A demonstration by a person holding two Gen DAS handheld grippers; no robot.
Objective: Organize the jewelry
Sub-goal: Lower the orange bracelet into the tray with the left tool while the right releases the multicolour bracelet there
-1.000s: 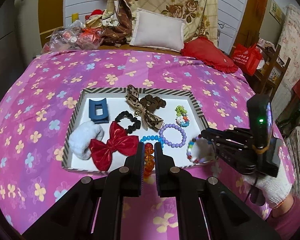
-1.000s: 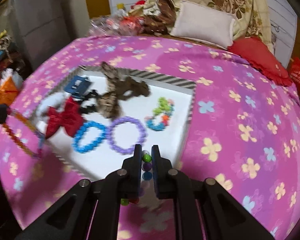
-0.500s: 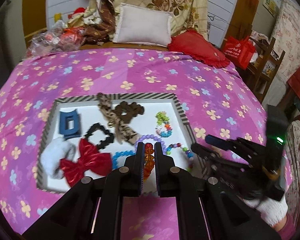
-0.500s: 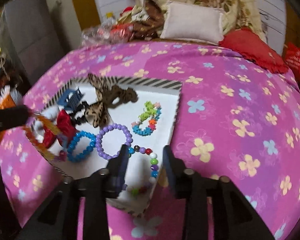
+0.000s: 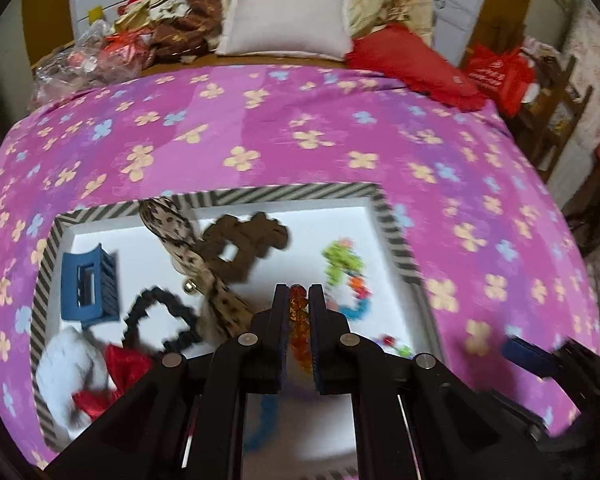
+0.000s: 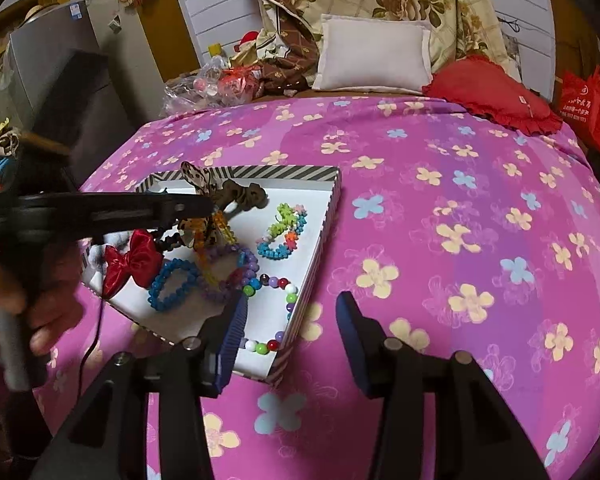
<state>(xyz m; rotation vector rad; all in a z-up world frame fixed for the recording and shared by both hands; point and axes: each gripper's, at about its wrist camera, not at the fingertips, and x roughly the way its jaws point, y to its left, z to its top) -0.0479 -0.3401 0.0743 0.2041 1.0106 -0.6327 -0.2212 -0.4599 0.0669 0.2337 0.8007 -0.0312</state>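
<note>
Left wrist view: the left gripper (image 5: 299, 300) pinches the orange bracelet (image 5: 299, 326), low in the middle, hanging above the tray (image 5: 296, 194). Lower it onto bare white, then let go. Right gripper (image 6: 290, 312), wide open and empty, should keep clear.

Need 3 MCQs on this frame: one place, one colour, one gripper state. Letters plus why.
1. Where does the multicoloured bead bracelet lie?
A. in the tray
B. on the bedspread
C. on the pillow

2. What colour is the bracelet held by the left gripper?
A. purple
B. orange
C. green

3. How is the right gripper?
A. shut on beads
B. shut, nothing in it
C. open

Answers:
1 A, it rests on the tray's white floor at the near corner.
2 B, the orange bracelet sits between the fingers.
3 C, fingers stand wide apart, nothing between.
</note>
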